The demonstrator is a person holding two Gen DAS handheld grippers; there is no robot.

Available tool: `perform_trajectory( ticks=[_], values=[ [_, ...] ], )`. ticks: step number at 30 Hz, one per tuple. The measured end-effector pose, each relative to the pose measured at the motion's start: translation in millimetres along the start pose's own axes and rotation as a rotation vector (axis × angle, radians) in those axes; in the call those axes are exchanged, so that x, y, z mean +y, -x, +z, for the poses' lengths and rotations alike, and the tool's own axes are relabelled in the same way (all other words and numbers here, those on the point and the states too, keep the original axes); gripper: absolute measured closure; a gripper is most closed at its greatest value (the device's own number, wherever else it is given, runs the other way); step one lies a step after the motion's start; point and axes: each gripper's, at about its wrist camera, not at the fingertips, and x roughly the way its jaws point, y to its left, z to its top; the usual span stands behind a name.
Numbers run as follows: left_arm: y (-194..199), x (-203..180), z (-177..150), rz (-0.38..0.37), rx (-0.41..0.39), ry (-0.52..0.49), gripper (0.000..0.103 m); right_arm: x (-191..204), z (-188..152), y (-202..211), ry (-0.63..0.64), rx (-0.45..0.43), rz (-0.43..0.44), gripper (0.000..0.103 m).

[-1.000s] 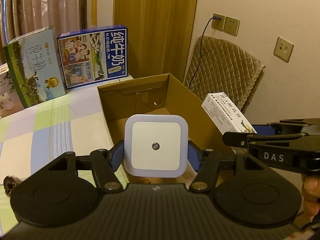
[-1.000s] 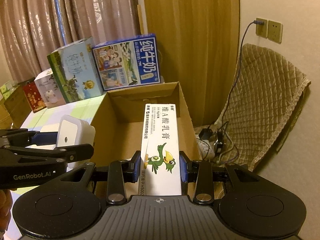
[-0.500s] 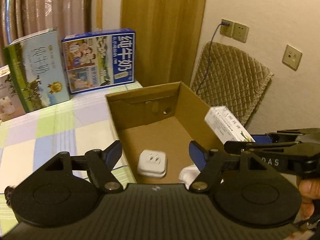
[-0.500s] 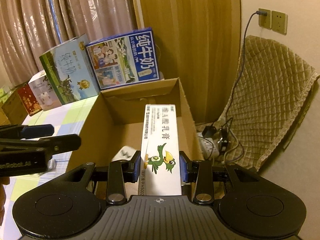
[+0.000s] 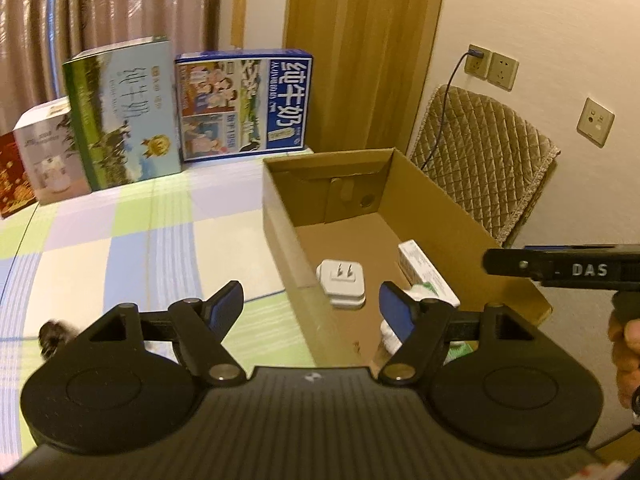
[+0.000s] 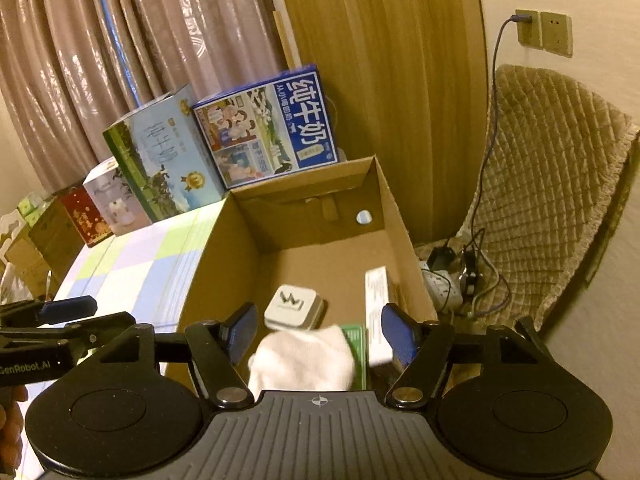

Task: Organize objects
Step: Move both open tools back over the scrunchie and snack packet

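We have just let go of both loads: the white square plug-in night light (image 5: 341, 283) and the long white medicine carton (image 6: 377, 312) now lie inside the open brown cardboard box (image 5: 280, 236). Left gripper (image 5: 311, 304) and right gripper (image 6: 318, 330) fingers stand wide, empty, free for whatever remains.

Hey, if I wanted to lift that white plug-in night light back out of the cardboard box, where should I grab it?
Probably from straight above, jaws across two opposite flat sides of the night light. It lies prongs-up on the cardboard box floor, with free floor on both sides, more on its left.
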Motion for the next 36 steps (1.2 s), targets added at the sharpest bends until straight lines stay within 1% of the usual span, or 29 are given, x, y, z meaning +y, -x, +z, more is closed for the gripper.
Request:
perform_trajectory(
  ticks=[3,6,9,17,24,26,29,32,36],
  values=[
    [17,6,-10,0.013,-0.009,0.012,0.032,14,-10,15,0.012,-0.001,0.003,0.034],
    [35,11,-20,0.026,-0.012,0.021,0.029,30,-20,29,0.022,-0.003,0.01,0.031],
    [55,18,-30,0.044,-0.018,0.025,0.028,48,-29,41,0.04,-0.012,0.022,0.026],
    [107,47,-52,0.111,-0.042,0.06,0.021,95,-44,59,0.094,-0.025,0.061,0.017],
    [140,75,-69,0.166,-0.059,0.09,0.012,131,-55,62,0.146,-0.034,0.099,0.006],
    [147,85,-75,0.183,-0.063,0.098,0.007,139,-58,60,0.153,-0.035,0.112,0.003],
    [157,101,-85,0.225,-0.066,0.107,0.002,148,-65,57,0.167,-0.031,0.132,0.002],
    [162,117,-95,0.272,-0.058,0.118,0.001,159,-72,50,0.175,-0.016,0.154,0.002],
    [164,140,-105,0.309,-0.042,0.144,0.001,173,-80,39,0.186,-0.004,0.185,0.002]
  ],
)
